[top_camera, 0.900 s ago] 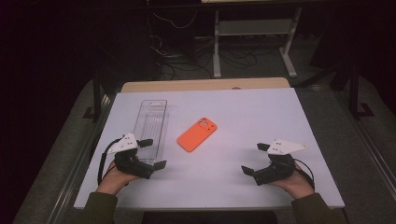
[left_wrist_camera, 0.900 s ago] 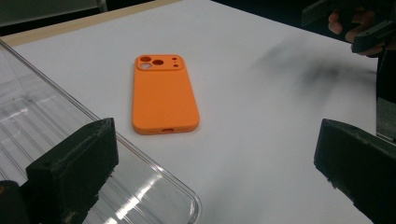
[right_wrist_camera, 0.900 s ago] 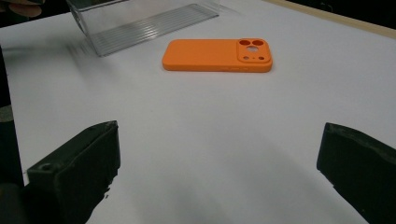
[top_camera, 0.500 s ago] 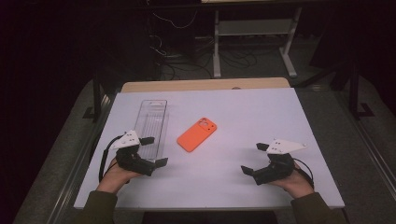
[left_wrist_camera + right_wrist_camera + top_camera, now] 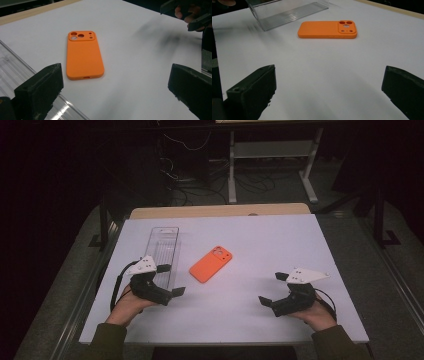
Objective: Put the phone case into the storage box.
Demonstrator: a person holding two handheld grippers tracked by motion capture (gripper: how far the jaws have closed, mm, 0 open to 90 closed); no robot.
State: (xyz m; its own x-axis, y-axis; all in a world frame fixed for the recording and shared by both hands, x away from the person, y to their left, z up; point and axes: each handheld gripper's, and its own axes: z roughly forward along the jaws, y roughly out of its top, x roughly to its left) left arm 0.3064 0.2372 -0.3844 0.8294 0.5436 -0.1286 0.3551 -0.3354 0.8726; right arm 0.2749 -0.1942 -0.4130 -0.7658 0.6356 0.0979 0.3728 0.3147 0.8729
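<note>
An orange phone case [image 5: 211, 264] lies back up in the middle of the white table top [image 5: 260, 240], camera cut-outs toward the far side. My left gripper [image 5: 171, 279] is open at the near left, its jaws wide apart with nothing between them, pointing toward the case [image 5: 83, 56]. A short stretch of bare table separates the left gripper [image 5: 115, 82] from the case. At the near right my right gripper [image 5: 272, 288] is open and holds nothing. In the right gripper view, the right gripper [image 5: 329, 80] faces the case [image 5: 327, 29] from farther off.
A clear ribbed plastic tray [image 5: 162, 251] lies lengthwise left of the case, its near end beside my left gripper; it shows as tray [image 5: 15, 70] and tray [image 5: 287, 11]. A wooden strip [image 5: 220, 211] borders the table's far edge. Beyond are dark floor, cables and a stand.
My left gripper has edged slightly forward and to the right, toward the tray's near end. The right gripper, the case and the tray have stayed put.
</note>
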